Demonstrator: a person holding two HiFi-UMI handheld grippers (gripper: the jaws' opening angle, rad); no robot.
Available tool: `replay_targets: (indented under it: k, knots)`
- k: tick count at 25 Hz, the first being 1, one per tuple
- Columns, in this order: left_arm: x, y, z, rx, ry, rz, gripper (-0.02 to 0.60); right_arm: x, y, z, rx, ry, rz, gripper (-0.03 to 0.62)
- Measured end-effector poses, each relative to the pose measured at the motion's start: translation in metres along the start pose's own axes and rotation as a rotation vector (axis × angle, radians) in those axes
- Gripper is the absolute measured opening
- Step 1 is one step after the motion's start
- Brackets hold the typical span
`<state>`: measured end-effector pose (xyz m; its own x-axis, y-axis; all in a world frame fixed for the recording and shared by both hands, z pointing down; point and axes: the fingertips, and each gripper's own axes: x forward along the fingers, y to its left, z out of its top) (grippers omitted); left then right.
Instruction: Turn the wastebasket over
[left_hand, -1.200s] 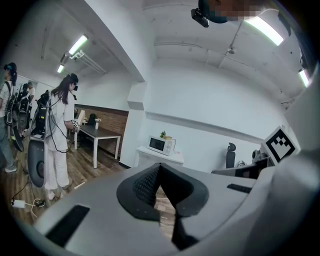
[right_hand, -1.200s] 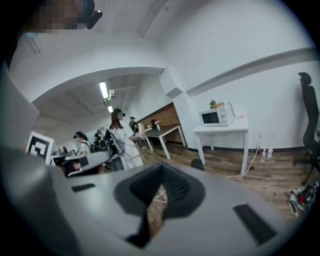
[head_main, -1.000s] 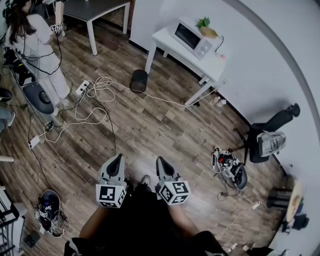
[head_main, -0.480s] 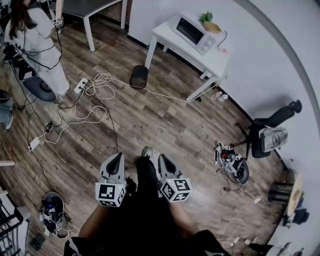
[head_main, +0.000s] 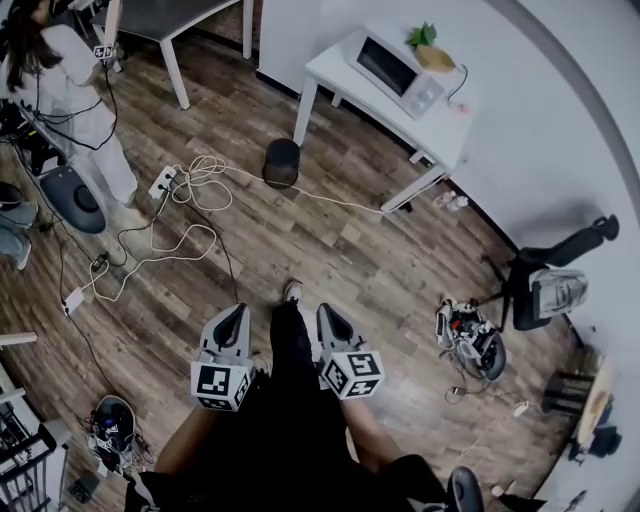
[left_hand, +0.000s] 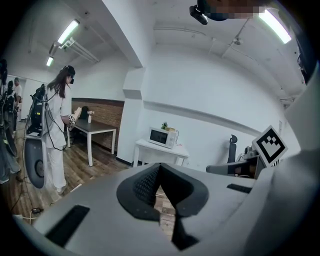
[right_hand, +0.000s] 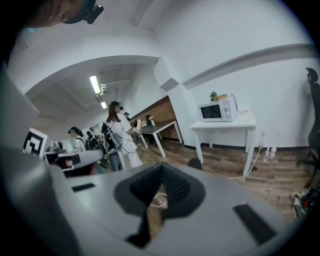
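- Left gripper: jaws together with nothing between them, held low over the brown wood-plank floor.
- Right gripper: jaws together and empty, level with the left one, the person's dark-trousered leg between the two.
- Dark round wastebasket: on the floor near a corner leg of the white table, well apart from both grippers.

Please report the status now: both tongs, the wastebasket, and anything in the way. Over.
Both shut, empty: left tongs, right tongs. The wastebasket on floor by white table, well ahead, untouched. A white cable lies on floor beside it.
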<state>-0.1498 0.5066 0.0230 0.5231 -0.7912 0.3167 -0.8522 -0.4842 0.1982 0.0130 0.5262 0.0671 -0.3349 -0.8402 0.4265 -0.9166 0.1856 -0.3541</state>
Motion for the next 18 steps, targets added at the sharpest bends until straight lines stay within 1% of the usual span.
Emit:
replay_targets:
  k: [8,13,18]
  knots:
    - [0.108,0.017,0.04,-0.034,0.03,0.018,0.029,0.082,-0.058,0.069,0.004,0.024,0.016,0.029]
    - [0.178,0.028,0.06,-0.039,0.049,0.044,0.029,0.135,-0.095,0.104,0.007,0.06,0.046,0.029]
    - [0.239,0.037,0.07,-0.047,0.067,0.064,0.029,0.187,-0.131,0.129,-0.008,0.086,0.08,0.029]
